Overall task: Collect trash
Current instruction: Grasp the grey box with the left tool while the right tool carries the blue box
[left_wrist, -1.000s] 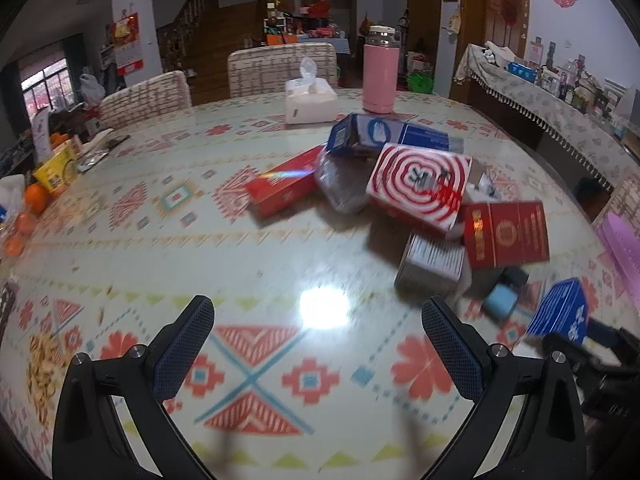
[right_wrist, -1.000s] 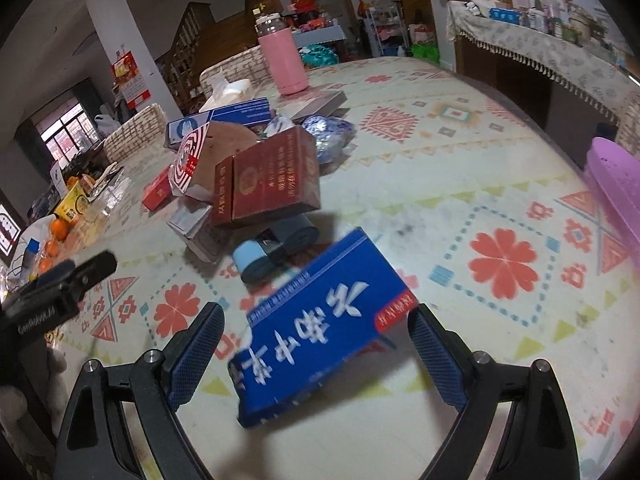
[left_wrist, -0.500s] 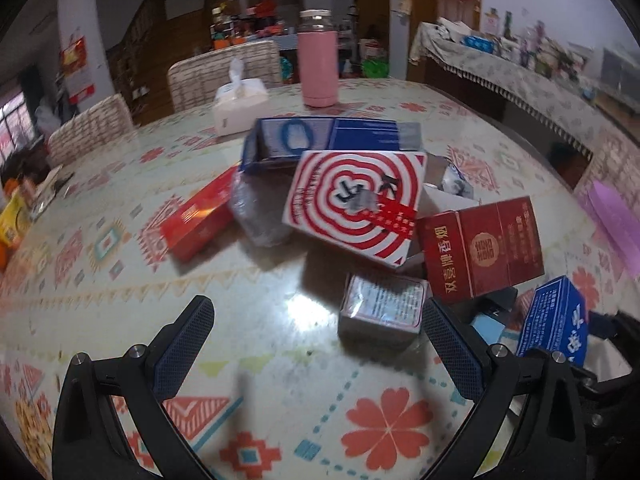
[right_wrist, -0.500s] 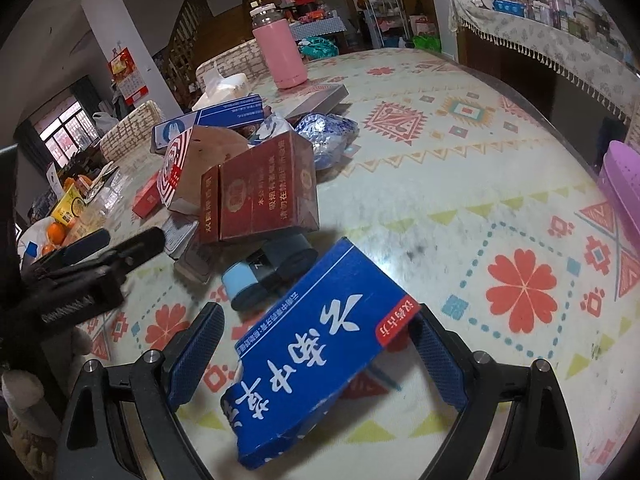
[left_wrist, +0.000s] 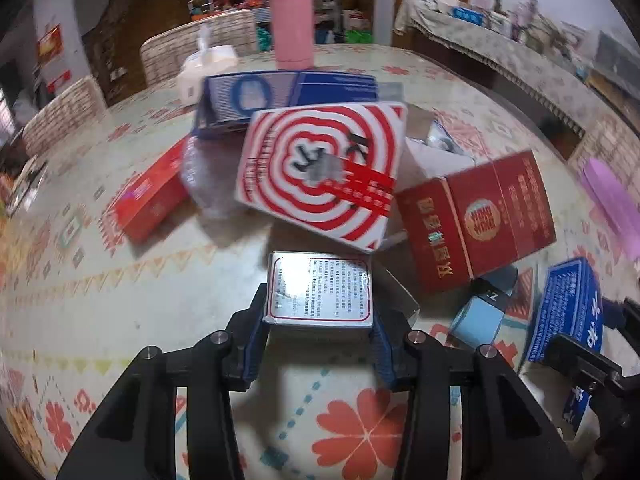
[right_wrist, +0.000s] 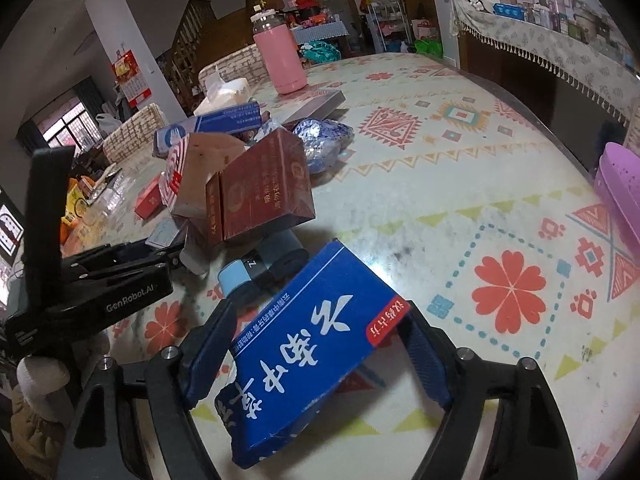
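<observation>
A pile of empty boxes lies on the patterned table (left_wrist: 120, 300). My left gripper (left_wrist: 320, 316) is shut on a small silver box (left_wrist: 320, 290) at the pile's near edge. Behind it lie a red-and-white spiral box (left_wrist: 324, 172), a dark red box (left_wrist: 480, 216), a red box (left_wrist: 148, 200) and a long blue box (left_wrist: 288, 96). My right gripper (right_wrist: 316, 344) is shut on a blue box with white characters (right_wrist: 308, 344), tilted above the table. That blue box also shows in the left wrist view (left_wrist: 568, 308). The left gripper shows at left in the right wrist view (right_wrist: 120, 276).
A pink flask (left_wrist: 291, 26) and a tissue box (left_wrist: 208, 64) stand behind the pile. A light blue and dark tube box (right_wrist: 264, 266) lies between the grippers. A purple basket (right_wrist: 620, 188) sits at the table's right edge. Chairs stand beyond the table.
My left gripper moved forward to the pile and closed on the small silver box. My right gripper closed on the blue box and holds it tilted.
</observation>
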Demonstrator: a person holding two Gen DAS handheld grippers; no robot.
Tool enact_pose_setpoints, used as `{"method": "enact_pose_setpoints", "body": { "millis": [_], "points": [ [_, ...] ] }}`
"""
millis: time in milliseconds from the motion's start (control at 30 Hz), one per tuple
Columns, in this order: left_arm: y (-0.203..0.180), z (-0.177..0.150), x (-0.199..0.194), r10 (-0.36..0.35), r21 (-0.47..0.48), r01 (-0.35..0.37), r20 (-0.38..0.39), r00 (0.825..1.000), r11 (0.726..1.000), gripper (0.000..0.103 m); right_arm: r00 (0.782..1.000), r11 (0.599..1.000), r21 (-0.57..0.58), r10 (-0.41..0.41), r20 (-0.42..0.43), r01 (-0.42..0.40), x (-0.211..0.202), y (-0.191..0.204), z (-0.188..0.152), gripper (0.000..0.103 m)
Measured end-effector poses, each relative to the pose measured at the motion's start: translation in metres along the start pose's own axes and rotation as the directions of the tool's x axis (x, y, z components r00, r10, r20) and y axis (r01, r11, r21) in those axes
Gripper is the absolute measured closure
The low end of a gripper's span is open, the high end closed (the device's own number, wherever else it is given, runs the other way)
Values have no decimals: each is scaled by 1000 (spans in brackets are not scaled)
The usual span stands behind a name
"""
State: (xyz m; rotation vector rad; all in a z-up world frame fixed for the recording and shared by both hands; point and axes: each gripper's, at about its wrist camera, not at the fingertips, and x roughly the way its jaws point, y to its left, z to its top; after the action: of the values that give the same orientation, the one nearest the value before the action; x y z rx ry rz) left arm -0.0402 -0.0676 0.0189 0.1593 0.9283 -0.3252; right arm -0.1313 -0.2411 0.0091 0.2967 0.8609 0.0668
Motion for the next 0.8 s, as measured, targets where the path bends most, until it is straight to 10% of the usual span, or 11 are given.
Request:
{"method": "enact_pose_setpoints", "body": {
  "millis": [433, 800],
  "points": [
    [-21, -11, -76, -50, -21, 53, 117, 992, 998, 59, 995, 999, 38, 24, 100, -28, -45, -24, -5, 18],
    [-125, 16, -84, -185, 145, 168, 114, 976, 975, 59, 969, 985, 156, -106, 221, 72, -103, -107, 5, 18]
  ]
}}
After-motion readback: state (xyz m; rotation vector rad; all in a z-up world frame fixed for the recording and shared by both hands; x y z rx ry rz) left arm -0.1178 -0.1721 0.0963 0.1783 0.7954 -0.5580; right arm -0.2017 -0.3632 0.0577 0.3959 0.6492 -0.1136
